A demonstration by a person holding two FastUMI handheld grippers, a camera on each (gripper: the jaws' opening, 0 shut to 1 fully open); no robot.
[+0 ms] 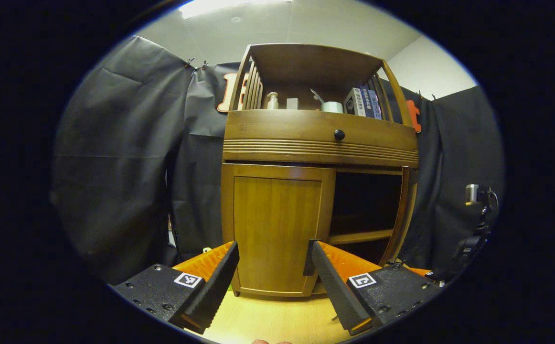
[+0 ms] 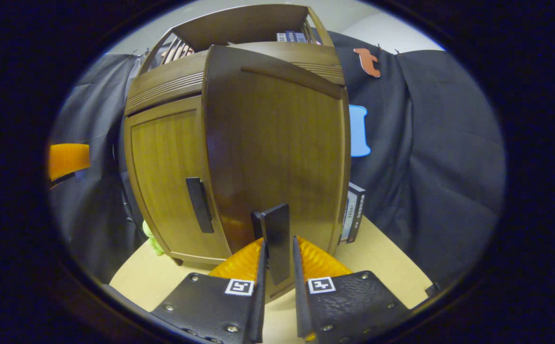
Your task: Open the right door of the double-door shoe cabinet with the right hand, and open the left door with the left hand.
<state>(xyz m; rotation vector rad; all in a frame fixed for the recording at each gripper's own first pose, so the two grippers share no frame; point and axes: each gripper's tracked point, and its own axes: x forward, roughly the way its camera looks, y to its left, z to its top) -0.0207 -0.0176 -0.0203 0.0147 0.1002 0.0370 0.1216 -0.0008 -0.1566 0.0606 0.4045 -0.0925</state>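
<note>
Brown wood of the shoe cabinet (image 1: pixel 306 143) is standing on the light worktop (image 1: pixel 277 320). The right claw (image 2: pixel 277 248) is gripping the black handle (image 2: pixel 276 241) of the right door (image 2: pixel 277 143), which is swinging open. The left claw (image 1: pixel 272 263) is hanging open before the closed left door (image 1: pixel 277 229).

The brown wooden shoe cabinet (image 1: pixel 306 143) stands upright on the desk (image 1: pixel 268 320). Its left door (image 1: pixel 277 229) is shut; its right door (image 2: pixel 277 148) is swung open, black handle (image 2: pixel 276 241) upright.
</note>
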